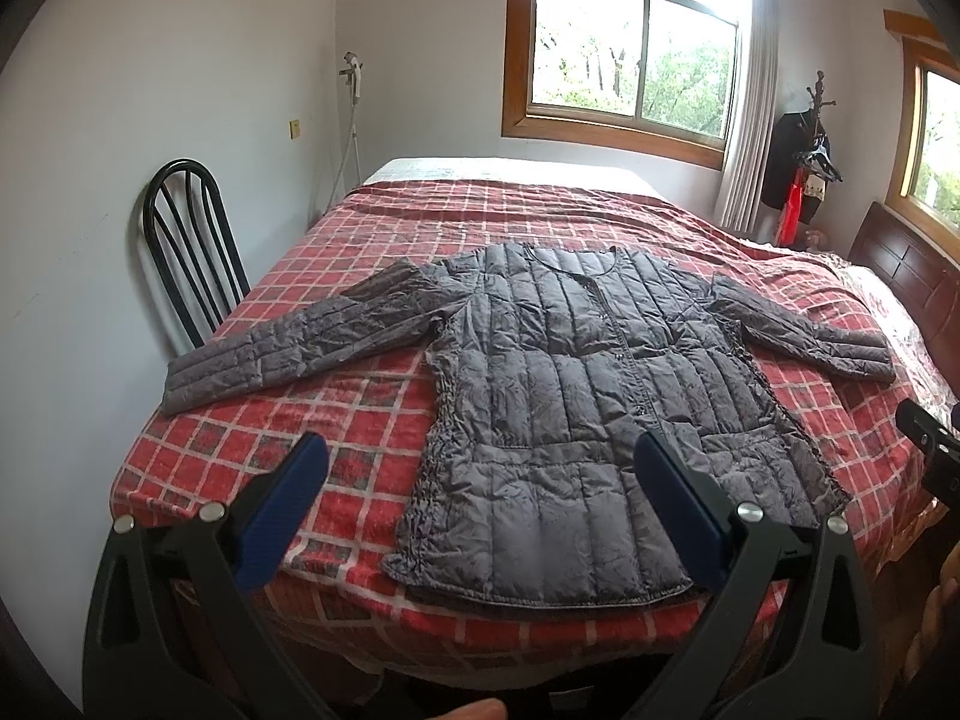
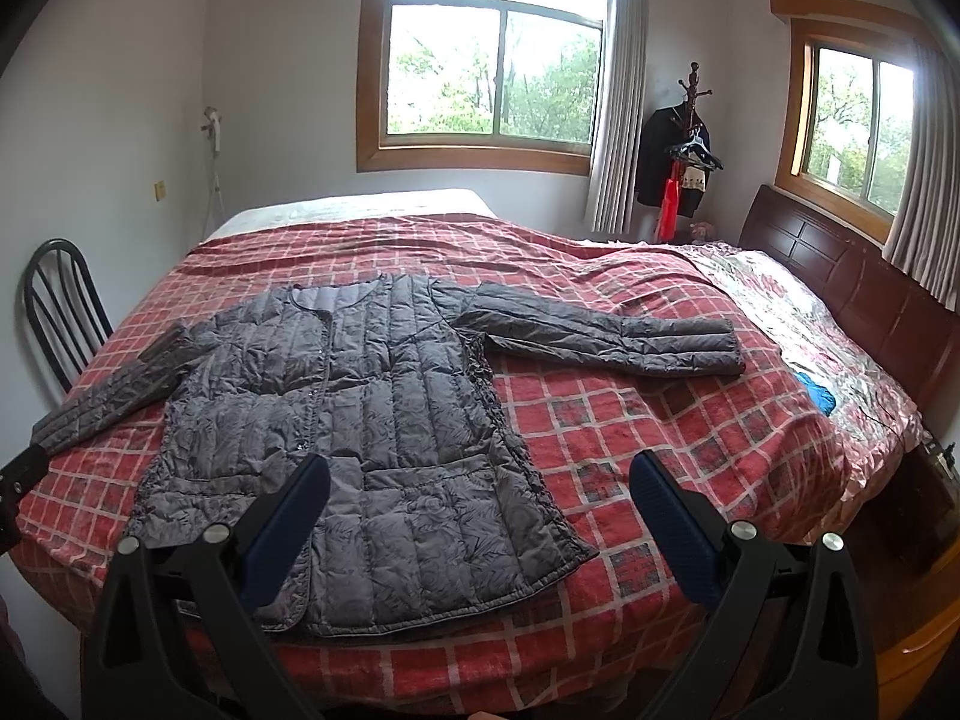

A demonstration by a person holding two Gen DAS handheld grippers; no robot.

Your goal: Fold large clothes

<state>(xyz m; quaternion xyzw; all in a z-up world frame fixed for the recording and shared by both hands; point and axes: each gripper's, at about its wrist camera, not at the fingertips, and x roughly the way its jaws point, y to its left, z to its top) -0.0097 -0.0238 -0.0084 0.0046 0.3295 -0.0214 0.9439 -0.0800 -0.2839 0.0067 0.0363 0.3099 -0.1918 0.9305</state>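
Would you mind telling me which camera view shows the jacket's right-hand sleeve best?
The right wrist view: the sleeve lies fully in frame, stretched across the red checked bedspread, cuff clear. The left wrist view shows that sleeve smaller and squeezed near the image edge, though still whole.

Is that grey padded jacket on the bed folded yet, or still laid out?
Still laid out. The jacket lies flat, front up, on the red checked bedspread, both sleeves stretched out sideways, nothing doubled over.

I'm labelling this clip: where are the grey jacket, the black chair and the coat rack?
grey jacket [image 1: 576,372]: left wrist view, on its chest panel.
black chair [image 1: 180,228]: left wrist view, on its backrest.
coat rack [image 2: 695,90]: right wrist view, on its upper post.
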